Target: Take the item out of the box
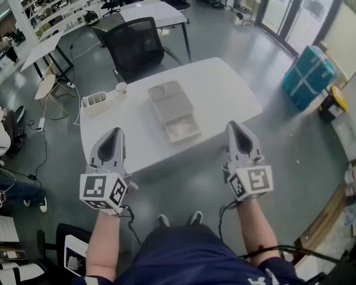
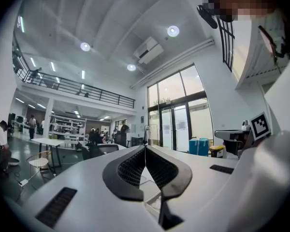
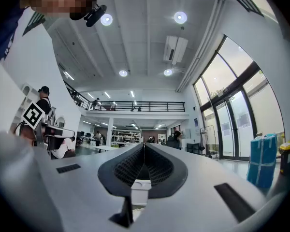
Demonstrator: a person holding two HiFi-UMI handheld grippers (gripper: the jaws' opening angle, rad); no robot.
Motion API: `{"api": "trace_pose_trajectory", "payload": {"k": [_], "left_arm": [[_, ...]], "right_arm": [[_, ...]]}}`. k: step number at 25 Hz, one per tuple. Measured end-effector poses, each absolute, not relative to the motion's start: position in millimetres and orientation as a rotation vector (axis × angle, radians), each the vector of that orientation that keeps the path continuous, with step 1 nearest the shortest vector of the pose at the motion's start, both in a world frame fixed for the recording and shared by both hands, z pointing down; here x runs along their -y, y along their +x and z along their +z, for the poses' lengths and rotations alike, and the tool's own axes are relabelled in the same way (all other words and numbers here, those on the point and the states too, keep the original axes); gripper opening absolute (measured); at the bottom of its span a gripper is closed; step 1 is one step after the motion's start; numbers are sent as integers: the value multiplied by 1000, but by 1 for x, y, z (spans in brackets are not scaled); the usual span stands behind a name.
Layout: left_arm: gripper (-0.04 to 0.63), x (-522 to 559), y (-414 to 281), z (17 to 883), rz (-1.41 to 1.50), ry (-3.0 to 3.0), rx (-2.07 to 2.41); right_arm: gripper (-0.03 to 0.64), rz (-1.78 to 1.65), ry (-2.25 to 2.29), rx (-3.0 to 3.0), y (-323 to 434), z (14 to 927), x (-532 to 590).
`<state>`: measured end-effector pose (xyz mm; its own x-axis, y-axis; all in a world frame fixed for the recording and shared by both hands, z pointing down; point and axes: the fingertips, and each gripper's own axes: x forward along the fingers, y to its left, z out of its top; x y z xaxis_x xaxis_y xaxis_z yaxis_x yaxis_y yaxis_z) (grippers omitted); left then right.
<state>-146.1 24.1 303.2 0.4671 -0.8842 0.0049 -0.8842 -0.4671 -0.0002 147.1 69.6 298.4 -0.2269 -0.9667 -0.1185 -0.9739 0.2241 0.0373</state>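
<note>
Left gripper and right gripper hang empty, jaws pressed together, the box at twelve o'clock untouched, so removal hasn't begun.

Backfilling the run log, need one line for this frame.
phase: before reach | left gripper: jaws shut, empty | right gripper: jaws shut, empty | box: on table, untouched

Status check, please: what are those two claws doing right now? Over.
Both shut and empty: left gripper, right gripper, held on the near side of the box. Box open on white table, untouched. Nothing in the way.
</note>
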Motion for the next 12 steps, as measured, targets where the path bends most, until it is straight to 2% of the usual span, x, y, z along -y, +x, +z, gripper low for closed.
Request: {"api": "trace_pose_trajectory", "payload": {"k": [12], "left_arm": [[31,-24,-116,303,27,2683,1651]], "right_arm": [[20,128,-1844,-2391,174,301,-65]]}}
